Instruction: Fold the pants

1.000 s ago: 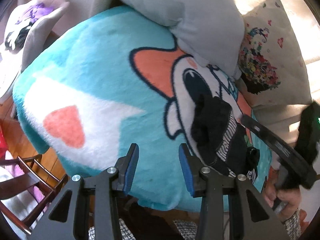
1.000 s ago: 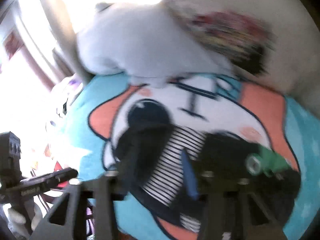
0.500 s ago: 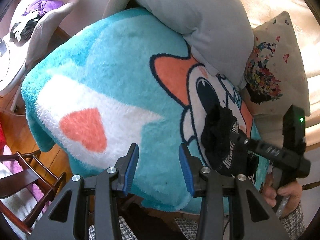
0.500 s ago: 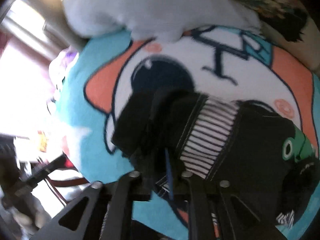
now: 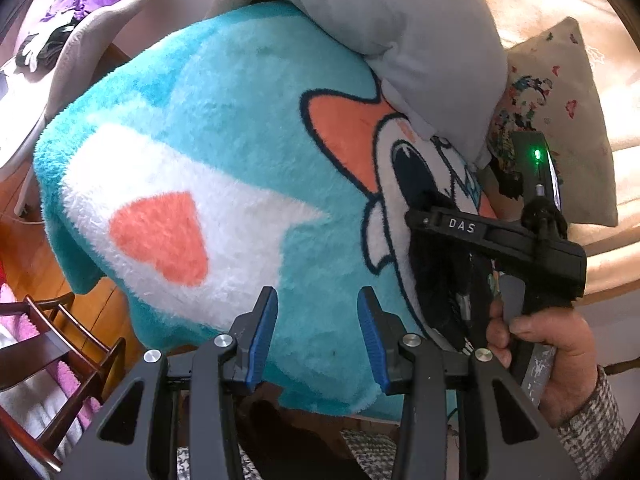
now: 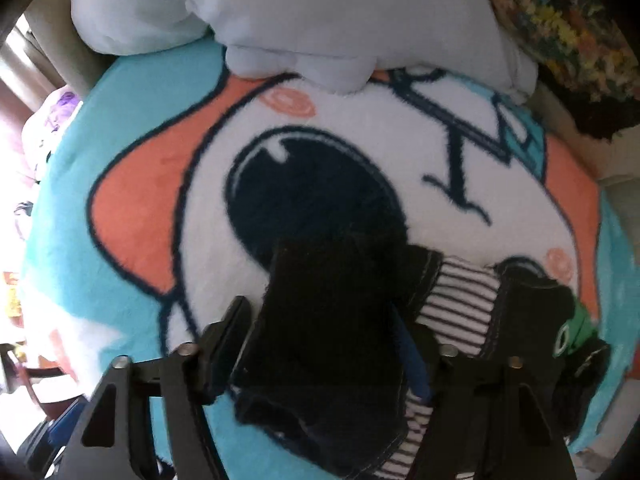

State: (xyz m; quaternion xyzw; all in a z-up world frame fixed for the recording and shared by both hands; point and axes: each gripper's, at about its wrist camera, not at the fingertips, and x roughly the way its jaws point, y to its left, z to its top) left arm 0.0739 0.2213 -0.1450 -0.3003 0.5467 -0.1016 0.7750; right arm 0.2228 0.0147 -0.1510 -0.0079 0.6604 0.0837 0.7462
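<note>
The black pants [image 6: 332, 320] with a black-and-white striped band [image 6: 460, 300] lie bunched on the turquoise cartoon blanket [image 5: 208, 128]. In the right wrist view a black fold of the pants fills the gap of my right gripper [image 6: 320, 340], with a finger on each side of it; how tightly the jaws close is hidden by the cloth. In the left wrist view the right gripper [image 5: 424, 220] sits over the pants [image 5: 440, 292] at the right. My left gripper [image 5: 316, 332] is open and empty, near the blanket's front edge, left of the pants.
A grey pillow [image 5: 400, 28] and a flowered cushion [image 5: 560, 112] lie at the back of the blanket. A dark wooden chair [image 5: 48, 344] stands at the lower left, over a wooden floor. A white seat with purple cloth [image 5: 80, 0] is at the upper left.
My right gripper has moved in low onto the pants and now has a black fold between its fingers. My left gripper stays open and has drawn back a little.
</note>
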